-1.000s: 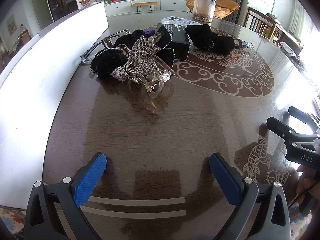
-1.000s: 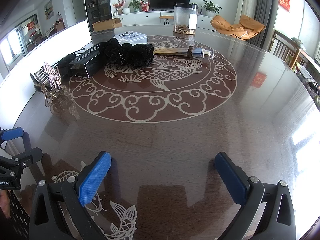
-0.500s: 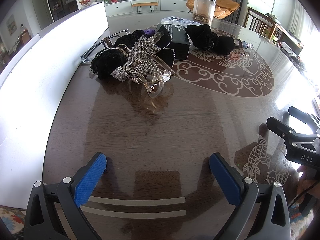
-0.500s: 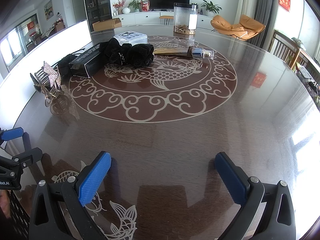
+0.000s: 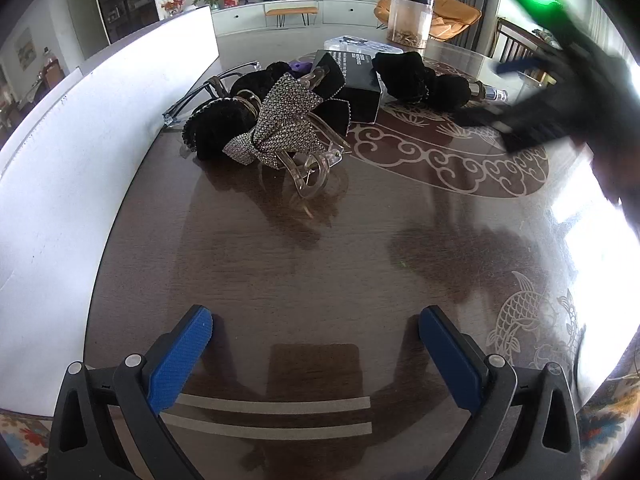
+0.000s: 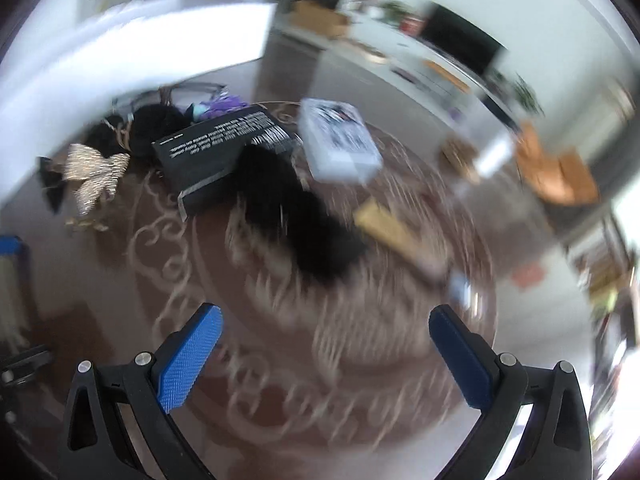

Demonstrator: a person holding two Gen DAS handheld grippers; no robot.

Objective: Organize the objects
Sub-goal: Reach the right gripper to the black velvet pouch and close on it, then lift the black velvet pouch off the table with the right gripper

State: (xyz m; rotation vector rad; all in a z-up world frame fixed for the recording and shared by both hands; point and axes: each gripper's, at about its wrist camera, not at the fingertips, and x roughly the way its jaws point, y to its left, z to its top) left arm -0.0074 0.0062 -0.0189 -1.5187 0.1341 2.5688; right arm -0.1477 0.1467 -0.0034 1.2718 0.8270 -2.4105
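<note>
A rhinestone bow clip lies on a clear claw clip, among black scrunchies and a black box. More black scrunchies lie to the right of the box. My left gripper rests open and low over the near table, with nothing between its fingers. My right gripper is open and lifted, blurred, and faces the black scrunchies, the black box and the bow clip. In the left wrist view it shows as a dark blur at the upper right.
A white board runs along the table's left edge. A white flat box, a tan comb-like item and a small bottle lie further back. A clear jar stands at the far side. Eyeglasses lie by the board.
My right gripper has lifted from the near right table edge and swung left and forward towards the pile; its view is motion-blurred. The left gripper has not moved.
</note>
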